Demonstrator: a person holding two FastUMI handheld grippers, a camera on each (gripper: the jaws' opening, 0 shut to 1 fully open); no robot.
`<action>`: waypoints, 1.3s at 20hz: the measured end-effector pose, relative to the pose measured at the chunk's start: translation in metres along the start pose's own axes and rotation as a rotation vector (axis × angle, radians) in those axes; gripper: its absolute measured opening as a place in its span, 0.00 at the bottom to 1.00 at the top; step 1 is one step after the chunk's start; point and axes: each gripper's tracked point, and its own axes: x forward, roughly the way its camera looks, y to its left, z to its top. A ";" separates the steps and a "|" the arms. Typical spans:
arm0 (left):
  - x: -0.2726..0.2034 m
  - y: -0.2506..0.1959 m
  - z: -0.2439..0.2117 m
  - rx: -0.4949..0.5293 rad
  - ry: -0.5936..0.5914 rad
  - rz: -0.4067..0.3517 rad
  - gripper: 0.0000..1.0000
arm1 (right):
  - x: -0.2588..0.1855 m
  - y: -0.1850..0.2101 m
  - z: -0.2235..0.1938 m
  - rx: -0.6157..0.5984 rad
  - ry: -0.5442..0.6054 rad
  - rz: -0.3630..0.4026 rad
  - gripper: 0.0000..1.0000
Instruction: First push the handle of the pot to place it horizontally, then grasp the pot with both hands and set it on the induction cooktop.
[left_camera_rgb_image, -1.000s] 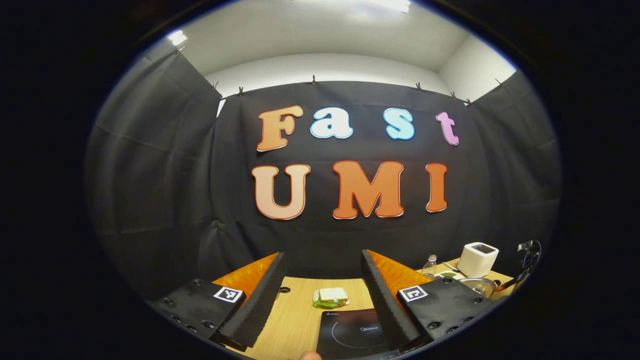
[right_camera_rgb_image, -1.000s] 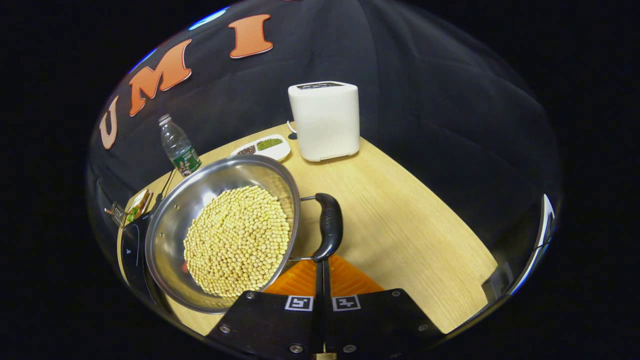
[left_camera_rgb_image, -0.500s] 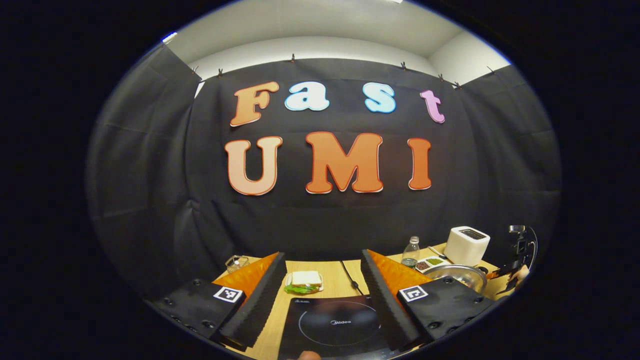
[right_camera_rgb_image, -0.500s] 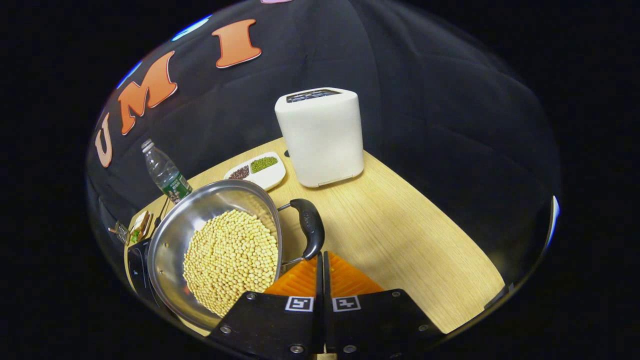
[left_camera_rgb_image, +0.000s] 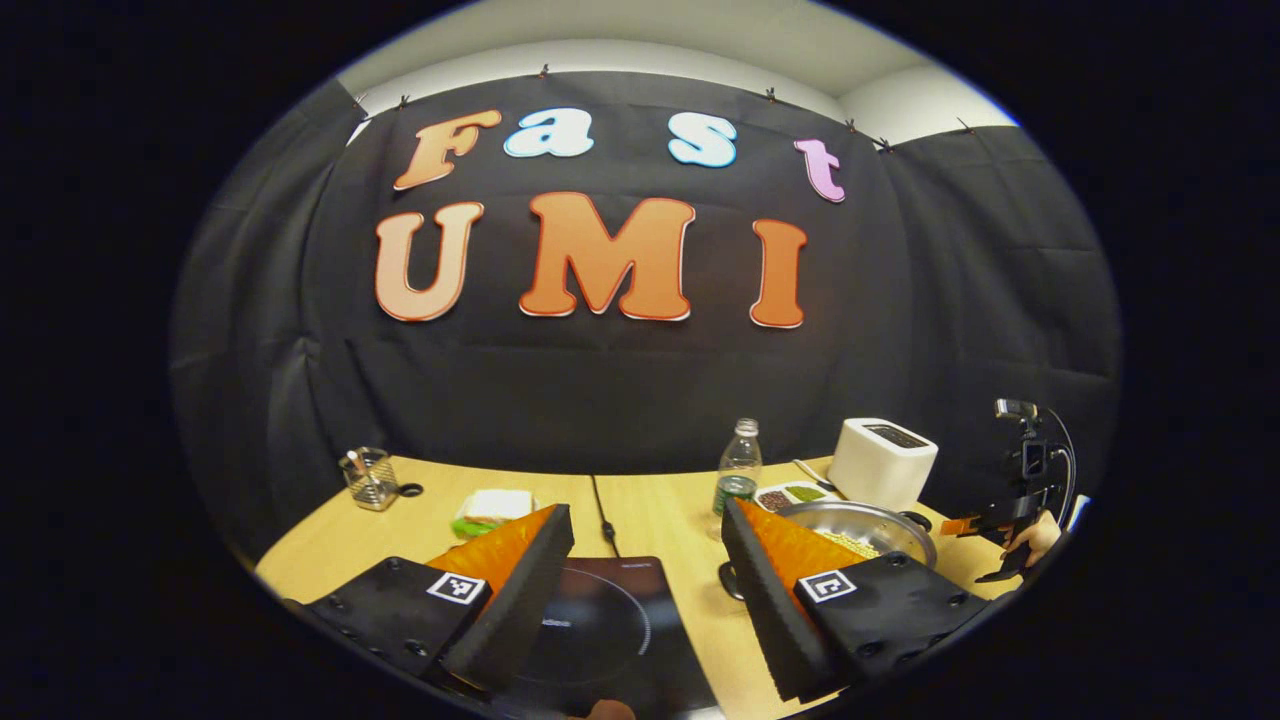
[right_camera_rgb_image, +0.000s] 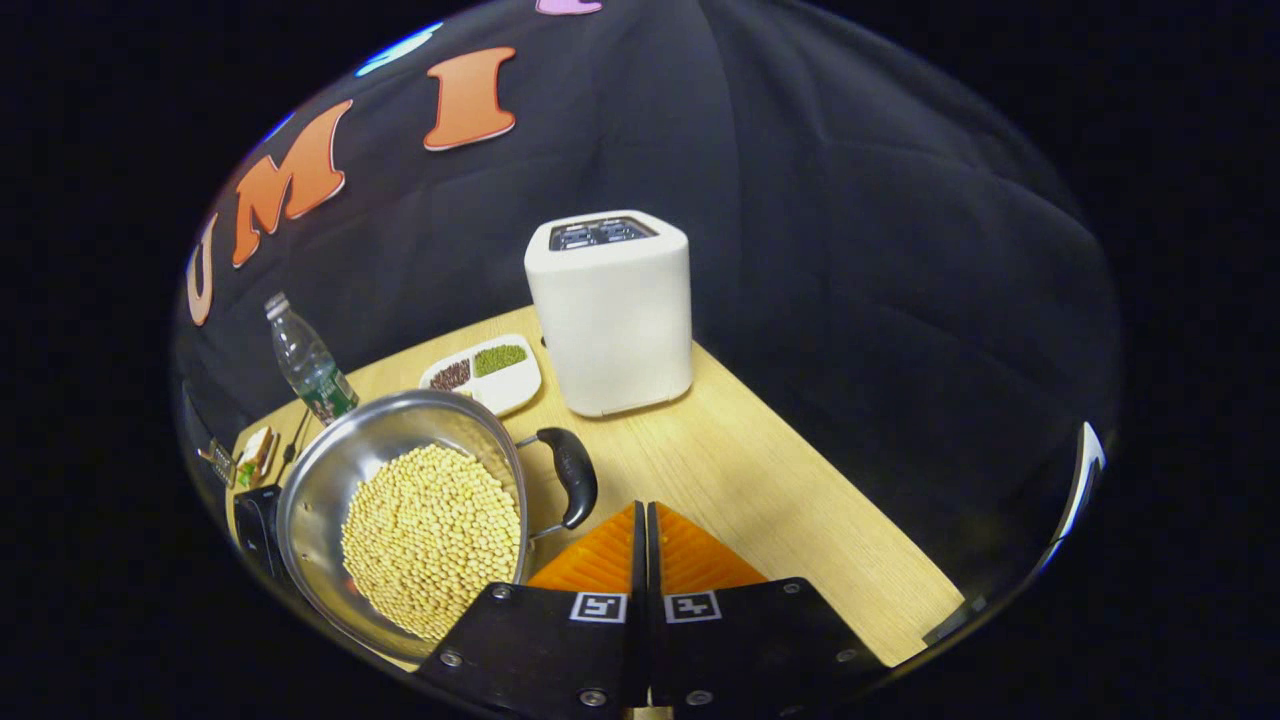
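Hovering above the wooden table, the left gripper is held level and pointed toward the booth's back wall, its fingers spread wide apart with nothing between them. Seen from left to right in the left gripper view, a small wire basket stands near the table's far left edge, a sandwich lies just beyond the left finger, and the black induction cooktop sits below the gap between the fingers, a cable leading away from its far side. A plastic bottle is seen upright farther right, with a divided dish of beans and a white toaster behind the steel pot, which rests on the table to the right of the cooktop. At the far right of that view the right gripper is held in a hand beside the pot. In the right gripper view, the pot, filled with soybeans, is seen at the left, its black side handle standing close ahead of the right gripper, apart from it. That gripper is angled downward over the table, its two fingers pressed together and empty.
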 end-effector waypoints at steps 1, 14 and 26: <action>0.009 -0.011 -0.009 -0.007 0.007 -0.009 0.98 | -0.009 0.004 0.007 0.017 -0.022 0.032 0.01; 0.113 -0.072 -0.107 0.050 0.182 -0.075 0.98 | 0.015 0.052 0.028 -0.185 -0.107 0.169 0.92; 0.156 -0.077 -0.189 -0.047 0.454 -0.065 0.80 | 0.065 0.053 -0.004 -0.187 0.042 0.163 0.93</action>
